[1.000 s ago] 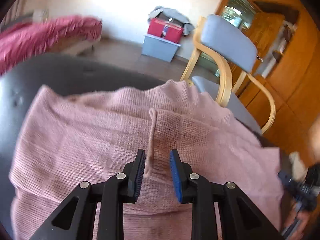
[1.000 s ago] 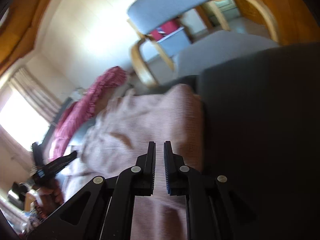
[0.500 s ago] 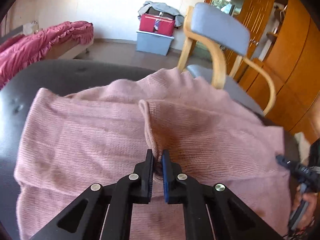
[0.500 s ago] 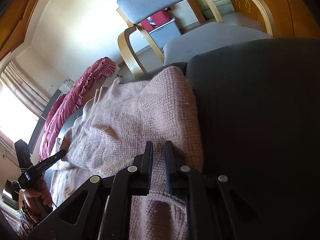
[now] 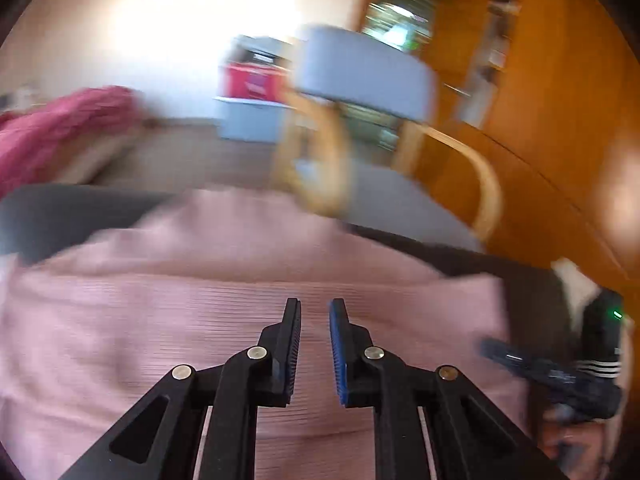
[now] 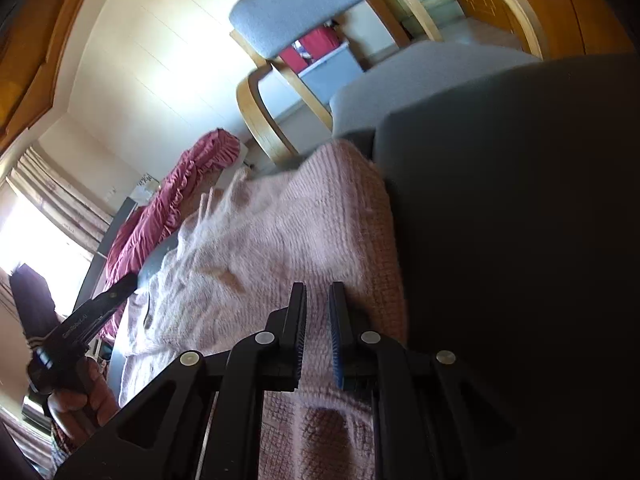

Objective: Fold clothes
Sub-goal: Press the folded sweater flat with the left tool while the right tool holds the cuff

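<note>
Here, nearest the lens, the left gripper [image 5: 316, 305] hangs released over a pale pink ribbed knit sweater [image 5: 200, 312]. Its jaws have just been opening, and nothing sits between the blue pads. The right gripper [image 6: 318, 289] points down at the sweater's near edge. Its pads stand a narrow slot apart with knit showing in the slot, but whether they are clenched on that cloth cannot be told from this angle. The sweater lies spread across a dark grey padded surface [image 6: 500, 200], one side running along a seam in the padding and rumpled at the far end. To fold it well, the right side would best keep the edge pinned flat. The left would then take a fresh hold on a loose side or sleeve, catching both layers, and carry it low and straight across so that the knit does not drag or bunch. Beyond the cloth stand a bentwood armchair with grey-blue cushions [image 5: 364, 76], a red bag on a pale blue box [image 5: 252, 80] and crimson ruffled bedding [image 5: 60, 128]. Motion smears the whole left view, so the sweater's folds and collar are lost there. Its near hem is cut off by the gripper frames in both views, and the sleeves cannot be picked out.
</note>
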A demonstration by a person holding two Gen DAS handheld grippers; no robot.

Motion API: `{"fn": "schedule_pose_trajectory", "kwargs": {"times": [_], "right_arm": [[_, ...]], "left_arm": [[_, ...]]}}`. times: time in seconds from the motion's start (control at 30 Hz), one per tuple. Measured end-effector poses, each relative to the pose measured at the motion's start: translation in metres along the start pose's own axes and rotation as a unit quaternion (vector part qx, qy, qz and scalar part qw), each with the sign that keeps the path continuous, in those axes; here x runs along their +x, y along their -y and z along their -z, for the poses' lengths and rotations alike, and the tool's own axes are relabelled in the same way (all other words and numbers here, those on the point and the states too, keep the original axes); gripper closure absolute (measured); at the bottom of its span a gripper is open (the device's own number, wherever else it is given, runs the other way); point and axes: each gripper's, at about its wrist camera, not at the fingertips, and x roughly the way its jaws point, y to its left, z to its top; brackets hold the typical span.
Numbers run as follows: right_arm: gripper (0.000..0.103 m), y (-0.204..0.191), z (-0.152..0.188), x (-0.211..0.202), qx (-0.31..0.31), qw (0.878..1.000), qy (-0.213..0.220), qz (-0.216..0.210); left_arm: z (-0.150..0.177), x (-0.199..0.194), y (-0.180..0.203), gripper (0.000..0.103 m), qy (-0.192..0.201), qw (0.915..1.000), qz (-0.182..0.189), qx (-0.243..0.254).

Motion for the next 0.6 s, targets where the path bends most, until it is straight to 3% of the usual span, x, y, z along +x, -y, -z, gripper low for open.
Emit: {"fn": "schedule_pose_trajectory", "kwargs": {"times": [0.1, 0.2, 0.23, 0.3, 0.47, 0.6], "right_arm": [[0.092, 0.000, -0.003, -0.003, -0.005, 0.999, 0.034, -0.014], [0.092, 0.012, -0.005, 0.008, 0.027, 0.999, 0.022, -0.010], [0.101, 0.016, -0.005, 0.012, 0.038, 0.999, 0.018, -0.009], [0.103, 0.028, -0.008, 0.007, 0.067, 0.997, 0.028, -0.005], [0.103, 0.027, -0.010, 0.007, 0.065, 0.997, 0.038, 0.030], [0.103, 0.028, -0.010, 0.009, 0.067, 0.997, 0.037, 0.028]], "left_arm": [[0.004, 0.035, 0.035, 0.089, -0.029, 0.9990, 0.035, 0.003], [0.012, 0.071, 0.048, 0.089, -0.074, 0.9946, 0.068, -0.028], [0.013, 0.081, 0.047, 0.089, -0.078, 0.9935, 0.074, -0.037], [0.016, 0.081, 0.045, 0.089, -0.060, 0.9938, 0.083, -0.043], [0.017, 0.076, 0.033, 0.090, -0.065, 0.9910, 0.105, -0.051], [0.018, 0.065, 0.017, 0.090, -0.061, 0.9929, 0.091, -0.046]]}}
